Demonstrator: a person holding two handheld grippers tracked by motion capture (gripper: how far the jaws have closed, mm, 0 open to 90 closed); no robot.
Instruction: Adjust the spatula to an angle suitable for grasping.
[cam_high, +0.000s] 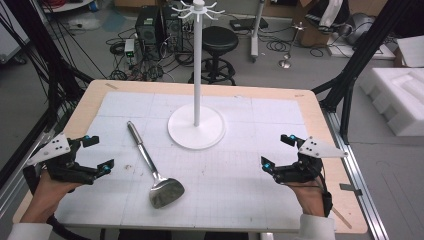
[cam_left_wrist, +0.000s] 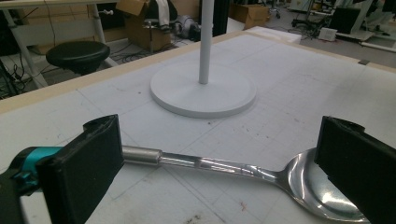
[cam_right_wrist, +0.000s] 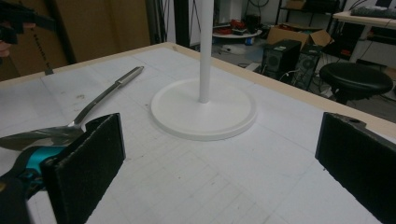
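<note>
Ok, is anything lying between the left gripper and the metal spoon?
Nothing: in the high view only bare white table mat separates the open left gripper from the spoon. The left gripper view agrees.

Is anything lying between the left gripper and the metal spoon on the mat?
Nothing visible. The left gripper is open, and bare mat lies between it and the spoon. In the left gripper view the spoon lies just past the jaws. The white stand sits farther back.

spoon (cam_left_wrist: 243, 170) bowl: cut by lower edge | handle end: behind left jaw
</note>
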